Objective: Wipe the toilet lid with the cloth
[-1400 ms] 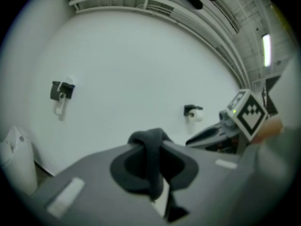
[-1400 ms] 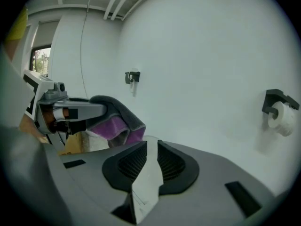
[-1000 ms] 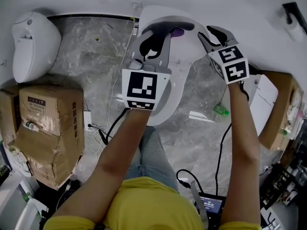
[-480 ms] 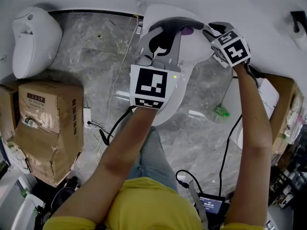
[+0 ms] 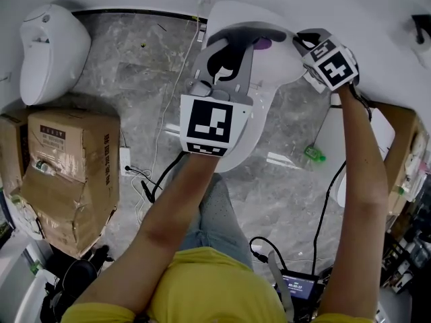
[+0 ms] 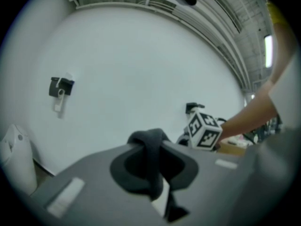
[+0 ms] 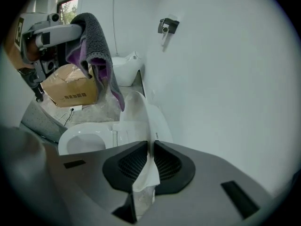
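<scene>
My right gripper has just been closing and now pinches the top edge of the raised toilet lid, which stands upright close to the white wall behind the open seat. My left gripper is clamped on the grey and purple cloth. The cloth hangs in the air above the bowl, just beside the lid and clear of it.
</scene>
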The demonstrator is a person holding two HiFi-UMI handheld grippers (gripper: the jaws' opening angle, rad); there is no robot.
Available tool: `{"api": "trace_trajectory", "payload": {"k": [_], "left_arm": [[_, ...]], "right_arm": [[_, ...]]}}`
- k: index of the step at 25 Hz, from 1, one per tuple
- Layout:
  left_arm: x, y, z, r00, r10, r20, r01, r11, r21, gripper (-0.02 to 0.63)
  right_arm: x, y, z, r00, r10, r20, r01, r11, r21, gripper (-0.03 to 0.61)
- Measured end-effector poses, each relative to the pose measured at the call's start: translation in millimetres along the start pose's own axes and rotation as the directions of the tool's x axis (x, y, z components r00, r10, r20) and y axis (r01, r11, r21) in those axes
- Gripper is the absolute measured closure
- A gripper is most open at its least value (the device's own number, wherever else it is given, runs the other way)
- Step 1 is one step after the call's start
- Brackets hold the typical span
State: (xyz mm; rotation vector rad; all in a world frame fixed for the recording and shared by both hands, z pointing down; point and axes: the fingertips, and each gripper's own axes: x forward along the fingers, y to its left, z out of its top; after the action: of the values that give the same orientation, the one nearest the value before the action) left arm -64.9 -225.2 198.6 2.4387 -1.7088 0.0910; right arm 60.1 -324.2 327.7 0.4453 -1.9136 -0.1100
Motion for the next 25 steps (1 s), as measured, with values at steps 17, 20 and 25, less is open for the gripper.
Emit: {"api": "trace_trajectory", "payload": {"k": [17, 20, 25], "left_arm": [[-86.7, -34.0, 19.6, 0.997, -0.007, 0.078, 0.008, 1.0, -0.007, 0.594], [-102.3, -37.3, 21.0, 0.996, -0.006, 0.088, 0.007, 1.0, -0.014, 0.594], [-122.0, -45.5, 15.9, 0.997, -0.018, 0.079, 0.018, 1.0, 0.001, 0.594]], "right_arm": [[-63.0, 112.5, -6.0, 0.997, 0.024, 0.073, -0.017, 0.995, -0.098, 0.534], [-70.7, 138.8, -8.2, 0.997, 0.029, 0.07, -0.019, 0.991, -0.135, 0.532], [-78.7, 186.3, -14.4, 0.996, 0.054, 0.067, -0.041, 0.983, -0.177, 0.531]]}}
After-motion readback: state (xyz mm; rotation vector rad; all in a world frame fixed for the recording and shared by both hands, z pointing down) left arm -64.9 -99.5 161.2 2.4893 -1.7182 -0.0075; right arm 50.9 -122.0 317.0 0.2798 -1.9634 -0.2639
